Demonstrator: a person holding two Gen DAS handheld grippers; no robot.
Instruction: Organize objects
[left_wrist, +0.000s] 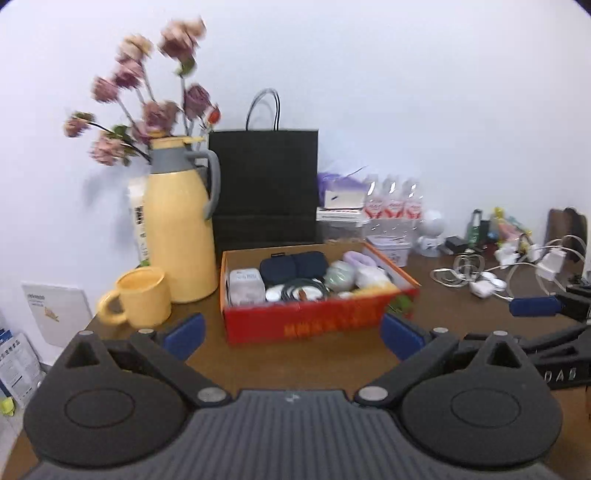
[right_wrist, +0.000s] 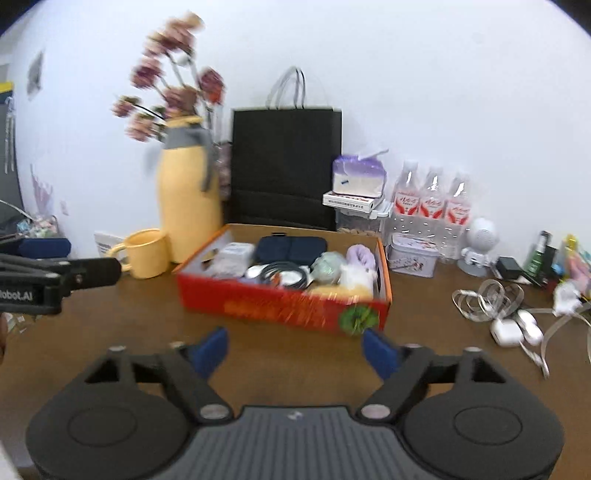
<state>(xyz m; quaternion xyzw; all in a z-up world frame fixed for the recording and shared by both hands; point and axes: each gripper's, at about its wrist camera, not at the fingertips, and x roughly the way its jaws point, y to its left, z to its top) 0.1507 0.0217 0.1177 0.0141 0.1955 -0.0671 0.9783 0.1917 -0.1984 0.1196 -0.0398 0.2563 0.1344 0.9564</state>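
Note:
A red cardboard box (left_wrist: 317, 325) (right_wrist: 258, 306) sits on the brown table. It holds a navy pouch (left_wrist: 293, 266) (right_wrist: 291, 249), a small white box (left_wrist: 245, 286), a coiled dark cable (left_wrist: 303, 290), a pale green ball (left_wrist: 340, 275) and a purple item (left_wrist: 360, 258). My left gripper (left_wrist: 293, 338) hangs open just in front of the box, its blue pads wide apart with nothing between them. My right gripper (right_wrist: 295, 352) is open too, empty, short of the box's front wall. Each gripper shows at the edge of the other's view.
Left of the box stand a yellow thermos jug (left_wrist: 181, 236), a yellow mug (left_wrist: 142, 297) and blurred pink flowers (left_wrist: 147, 92). A black paper bag (left_wrist: 264, 184) is behind. Water bottles (right_wrist: 432, 203), a tin (right_wrist: 413, 258), a white figurine (right_wrist: 480, 243) and tangled chargers (right_wrist: 509, 317) fill the right.

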